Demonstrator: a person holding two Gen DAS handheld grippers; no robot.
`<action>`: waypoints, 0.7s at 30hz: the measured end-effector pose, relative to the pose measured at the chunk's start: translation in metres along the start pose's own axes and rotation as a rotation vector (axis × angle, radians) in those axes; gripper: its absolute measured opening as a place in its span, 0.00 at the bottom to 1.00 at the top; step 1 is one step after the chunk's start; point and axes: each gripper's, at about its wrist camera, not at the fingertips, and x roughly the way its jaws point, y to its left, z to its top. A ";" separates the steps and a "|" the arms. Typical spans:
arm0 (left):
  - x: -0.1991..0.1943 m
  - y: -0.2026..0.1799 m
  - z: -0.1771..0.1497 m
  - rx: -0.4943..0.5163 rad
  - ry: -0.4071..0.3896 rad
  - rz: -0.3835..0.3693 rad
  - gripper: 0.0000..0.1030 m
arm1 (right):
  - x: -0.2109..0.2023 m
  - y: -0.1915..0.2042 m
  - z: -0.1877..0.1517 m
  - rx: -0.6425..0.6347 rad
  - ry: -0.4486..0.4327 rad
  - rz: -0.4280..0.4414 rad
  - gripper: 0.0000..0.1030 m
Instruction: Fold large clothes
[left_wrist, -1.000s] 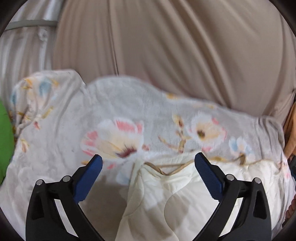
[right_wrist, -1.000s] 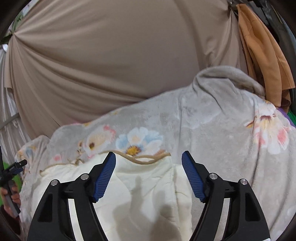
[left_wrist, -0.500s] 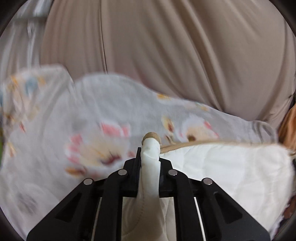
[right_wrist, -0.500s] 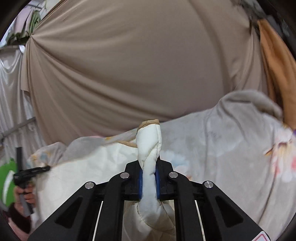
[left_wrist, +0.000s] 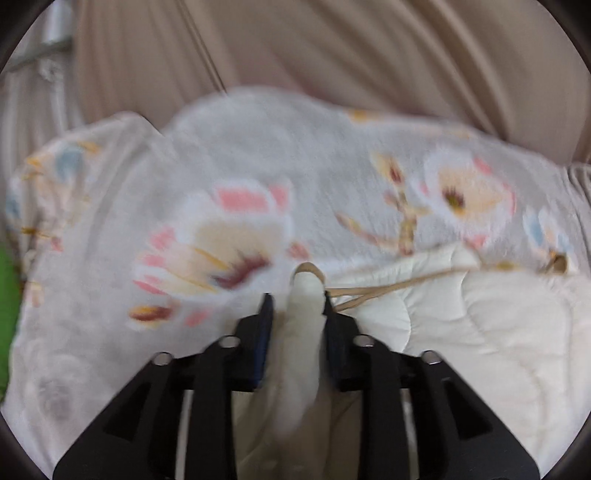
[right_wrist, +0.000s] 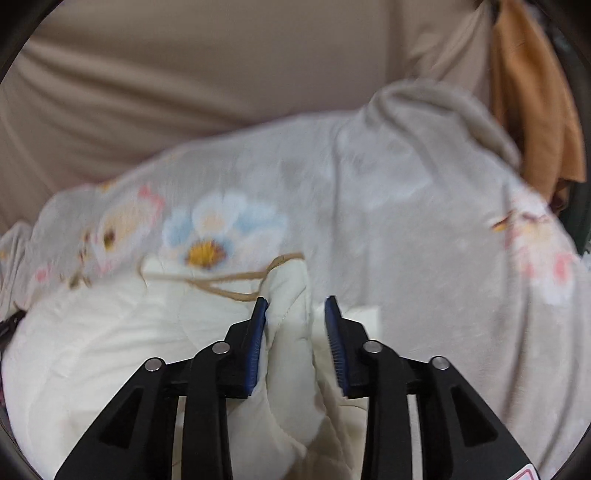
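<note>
Cream quilted garment (left_wrist: 480, 332) is lying across a grey floral blanket (left_wrist: 258, 166), its tan-trimmed edge (left_wrist: 399, 286) facing away from both cameras toward the beige curtain (left_wrist: 332, 48) hanging behind. Long axis is running side to side, spanning the stretch between the two grippers. Left hand-held gripper (left_wrist: 297, 299) is standing at the garment's left end, jaws narrow, with a bunched fold of cream fabric rising between the blue pads; the frame is blurred, and the left pad looks slightly apart from the cloth, so whether it is pinching I cannot tell. Right hand-held gripper (right_wrist: 295, 301) is sitting at the right end, jaws partly apart, a ridge of the same garment (right_wrist: 110, 350) filling the gap and touching the left pad, with a sliver of space showing beside the right one. An orange cloth (right_wrist: 532, 103) is hanging at the far right.
</note>
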 end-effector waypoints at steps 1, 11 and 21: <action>-0.014 -0.001 -0.001 -0.004 -0.041 -0.008 0.30 | -0.015 0.002 0.003 -0.002 -0.050 -0.007 0.33; -0.095 -0.108 -0.038 0.252 -0.019 -0.310 0.42 | -0.062 0.157 -0.054 -0.442 0.048 0.401 0.25; -0.028 -0.074 -0.028 0.214 0.012 -0.074 0.44 | 0.005 0.055 -0.015 -0.265 0.090 0.068 0.25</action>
